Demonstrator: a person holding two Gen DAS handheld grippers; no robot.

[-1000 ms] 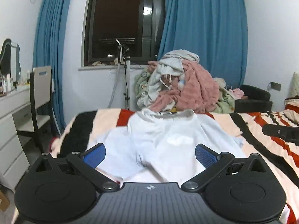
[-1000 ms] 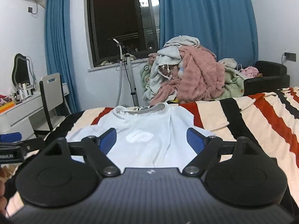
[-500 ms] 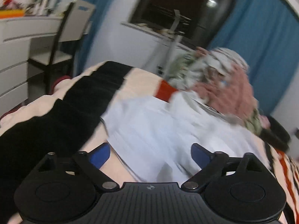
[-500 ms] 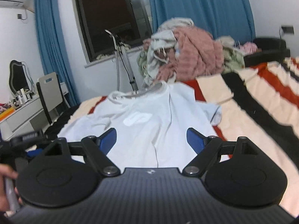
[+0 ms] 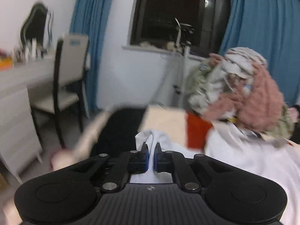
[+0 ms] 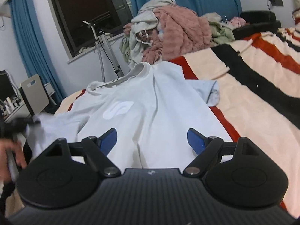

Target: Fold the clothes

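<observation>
Far left, a white dressing table (image 5: 16,82) and chair (image 5: 69,78) stand by blue curtains (image 5: 88,37). Our left gripper (image 5: 151,150) has its two fingers pressed nearly together, pinching a bunched fold of the white T-shirt (image 6: 150,108), apparently its sleeve. The shirt lies front up, spread on the striped blanket (image 6: 253,101), collar toward a heap of clothes (image 6: 174,31) below the dark window (image 6: 88,9). Further right, our right gripper (image 6: 152,140) hovers over the shirt's lower part, fingers spread wide, holding nothing.
</observation>
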